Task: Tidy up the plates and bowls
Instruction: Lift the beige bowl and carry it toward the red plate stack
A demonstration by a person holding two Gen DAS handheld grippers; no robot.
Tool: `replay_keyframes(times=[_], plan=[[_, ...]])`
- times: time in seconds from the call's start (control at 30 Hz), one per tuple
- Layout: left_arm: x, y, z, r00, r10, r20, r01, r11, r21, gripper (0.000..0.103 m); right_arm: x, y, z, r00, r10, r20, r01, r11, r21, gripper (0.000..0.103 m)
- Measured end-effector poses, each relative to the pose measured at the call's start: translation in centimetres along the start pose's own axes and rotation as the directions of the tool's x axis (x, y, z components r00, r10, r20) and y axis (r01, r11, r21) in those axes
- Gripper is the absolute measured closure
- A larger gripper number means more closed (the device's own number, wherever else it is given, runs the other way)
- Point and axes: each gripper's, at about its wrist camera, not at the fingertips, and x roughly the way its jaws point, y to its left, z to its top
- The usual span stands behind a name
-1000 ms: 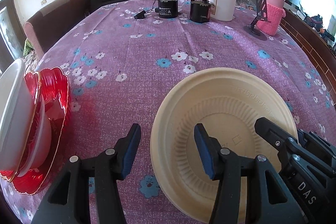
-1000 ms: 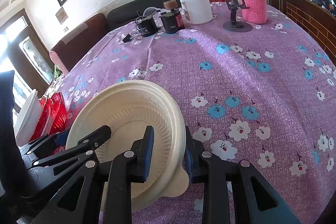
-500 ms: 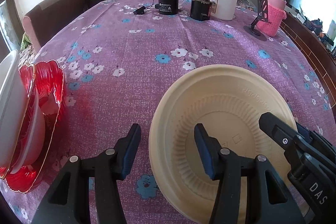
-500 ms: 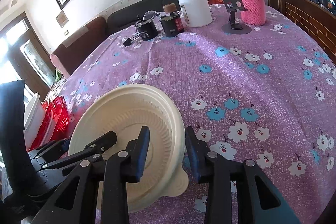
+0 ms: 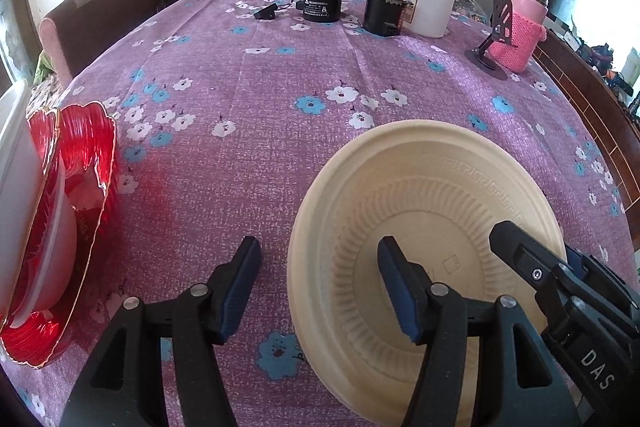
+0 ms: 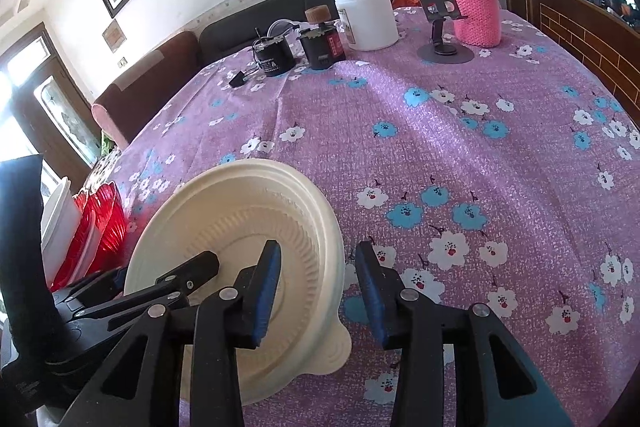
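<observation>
Two black grippers spread wide, left gripper [image 5: 318, 285] and right gripper [image 6: 318, 285] each straddling opposite rims of the round cream ribbed plate [image 5: 432, 195], red scalloped glass dish [image 5: 86, 163] well apart.

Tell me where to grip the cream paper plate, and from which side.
Pinch the raised rim of the cream paper plate. It lies flat on the purple floral tablecloth, so only the edge offers a bite. Both open grippers already straddle it: the left gripper at the left edge, the right gripper at the right edge by the tab.
</observation>
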Motion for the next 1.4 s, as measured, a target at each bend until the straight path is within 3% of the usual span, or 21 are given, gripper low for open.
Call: replay_keyframes(times=[0.4, 0.43, 0.5, 0.53, 0.67, 1.4], plan=[[0.7, -0.5, 0.7, 1.0, 0.005, 0.004, -0.005, 1.0, 0.024, 0.039, 0.9, 0.2, -0.3, 0.999, -0.005, -0.037, 0.004, 1.0, -0.01, 0.062], [0.7, -0.5, 0.6, 1.0, -0.006, 0.005, 0.006, 1.0, 0.025, 0.041, 0.9, 0.2, -0.3, 0.999, 0.001, -0.04, -0.002, 1.0, -0.009, 0.063], [0.4, -0.6, 0.6, 0.999, -0.039, 0.009, 0.039, 0.999, 0.027, 0.067, 1.1, 0.4, -0.4, 0.999, 0.01, -0.046, -0.011, 1.0, -0.016, 0.08], [0.3, -0.7, 0.6, 0.999, -0.03, 0.011, 0.029, 0.999, 0.031, 0.073, 1.1, 0.6, -0.5, 0.999, 0.011, -0.047, -0.012, 1.0, -0.023, 0.084], [-0.4, 0.0, 0.8, 0.998, -0.057, 0.028, 0.057, 0.998, -0.008, 0.081, 0.7, 0.7, -0.5, 1.0, -0.009, -0.019, 0.008, 0.999, -0.031, 0.086], [-2.7, 0.0, -0.1, 0.996, 0.038, 0.086, -0.038, 0.999, 0.007, 0.08, 0.2, 1.4, -0.6, 0.996, 0.085, -0.005, -0.085, 0.996, -0.041, 0.087]])
